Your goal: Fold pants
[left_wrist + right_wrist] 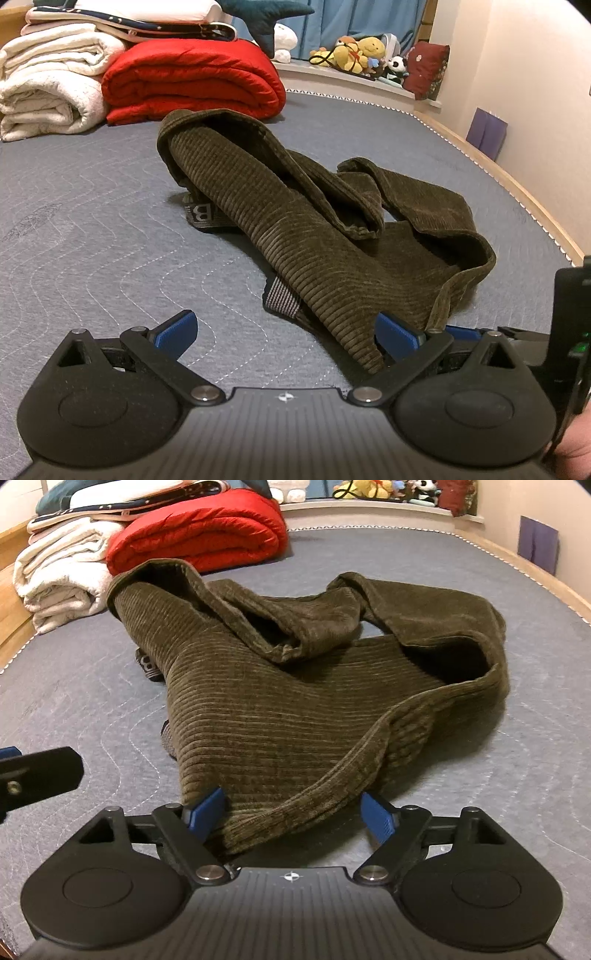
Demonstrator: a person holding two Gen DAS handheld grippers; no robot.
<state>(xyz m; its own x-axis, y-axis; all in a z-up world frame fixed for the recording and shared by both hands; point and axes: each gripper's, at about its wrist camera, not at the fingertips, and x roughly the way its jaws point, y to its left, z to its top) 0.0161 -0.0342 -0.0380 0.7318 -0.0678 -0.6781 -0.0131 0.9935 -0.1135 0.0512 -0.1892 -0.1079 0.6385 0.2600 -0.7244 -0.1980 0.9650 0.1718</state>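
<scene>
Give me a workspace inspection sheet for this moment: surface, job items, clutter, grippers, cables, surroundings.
Surface: grey quilted mattress with a wooden edge.
Job's things: olive-green corduroy pants, crumpled, legs crossed and unfolded; a striped waistband peeks out underneath.
Clutter: red folded quilt, white folded blankets at the far left.
Grippers: left gripper open, a fabric corner beside its right pad, not pinched. Right gripper open, the pants' near edge between its blue pads, not yet clamped.
Cables: nothing seen.
Surroundings: stuffed toys on a ledge, blue curtain, cream wall, purple folder.
</scene>
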